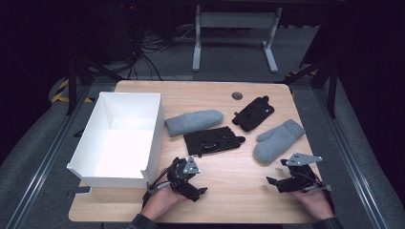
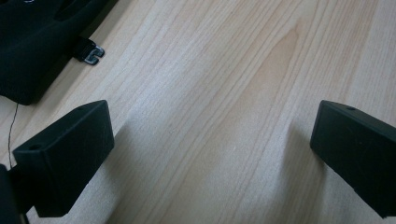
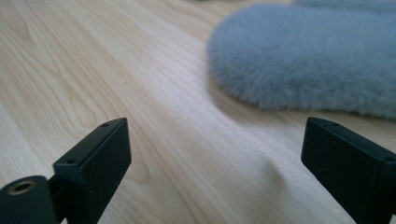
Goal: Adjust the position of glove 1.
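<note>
Wooden table [image 2: 224,116] runs bare between and under both sets of jaws. White open box [image 1: 155,129] sits just left of the jaws of the left gripper [image 1: 187,174], one corner of its near wall cut away. Grey mitten [image 1: 193,122] lies ahead of those jaws, well off, fingertip end pointing right. Black glove [image 1: 253,113] lies ahead and left of the jaws of the right gripper [image 1: 278,171], well apart, tilted. Small grey disc [image 1: 237,95] sits beyond it, near the table's far edge. Off the table, far ahead of both: white desk frame [image 1: 234,28] and loose cables [image 1: 153,47] on grey floor.
</note>
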### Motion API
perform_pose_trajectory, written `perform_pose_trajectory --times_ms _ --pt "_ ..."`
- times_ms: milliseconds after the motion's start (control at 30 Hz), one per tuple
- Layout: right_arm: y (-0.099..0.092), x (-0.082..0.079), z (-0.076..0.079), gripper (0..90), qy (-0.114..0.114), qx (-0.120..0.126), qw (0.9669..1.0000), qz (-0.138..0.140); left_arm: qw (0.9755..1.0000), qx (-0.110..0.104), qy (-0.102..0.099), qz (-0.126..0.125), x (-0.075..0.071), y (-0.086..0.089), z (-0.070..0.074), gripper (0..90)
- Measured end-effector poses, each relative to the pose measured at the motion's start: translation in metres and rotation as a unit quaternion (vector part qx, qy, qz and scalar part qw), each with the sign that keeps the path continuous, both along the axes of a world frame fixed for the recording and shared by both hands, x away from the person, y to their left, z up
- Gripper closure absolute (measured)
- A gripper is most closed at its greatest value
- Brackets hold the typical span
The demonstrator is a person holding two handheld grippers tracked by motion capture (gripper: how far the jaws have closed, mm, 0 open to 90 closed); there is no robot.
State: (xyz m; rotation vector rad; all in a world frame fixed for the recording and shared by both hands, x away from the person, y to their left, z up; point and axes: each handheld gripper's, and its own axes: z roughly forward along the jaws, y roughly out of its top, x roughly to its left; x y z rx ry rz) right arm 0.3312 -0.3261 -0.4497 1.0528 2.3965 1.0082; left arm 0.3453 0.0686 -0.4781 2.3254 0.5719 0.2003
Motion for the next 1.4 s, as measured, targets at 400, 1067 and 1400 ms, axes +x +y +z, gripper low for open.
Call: perform_pose_trajectory --times_ms 400,1067,1400 --pt "-0.011 0.043 0.028 21.2 -0.016 0.024 0.9992 -0.029 1.0 -0.002 0.0 -0.004 -0.005 0.01 -0.001 0.2" --pt "-0.023 0.09 0.004 82.9 0.027 0.012 0.9991 -0.029 1.0 -0.002 0.0 -0.006 -0.005 0.01 -0.001 0.1" --pt "-0.021 0.075 0.025 87.8 -0.009 0.019 0.9993 -0.032 1.0 -0.003 0.0 -0.006 -0.005 0.01 -0.001 0.1"
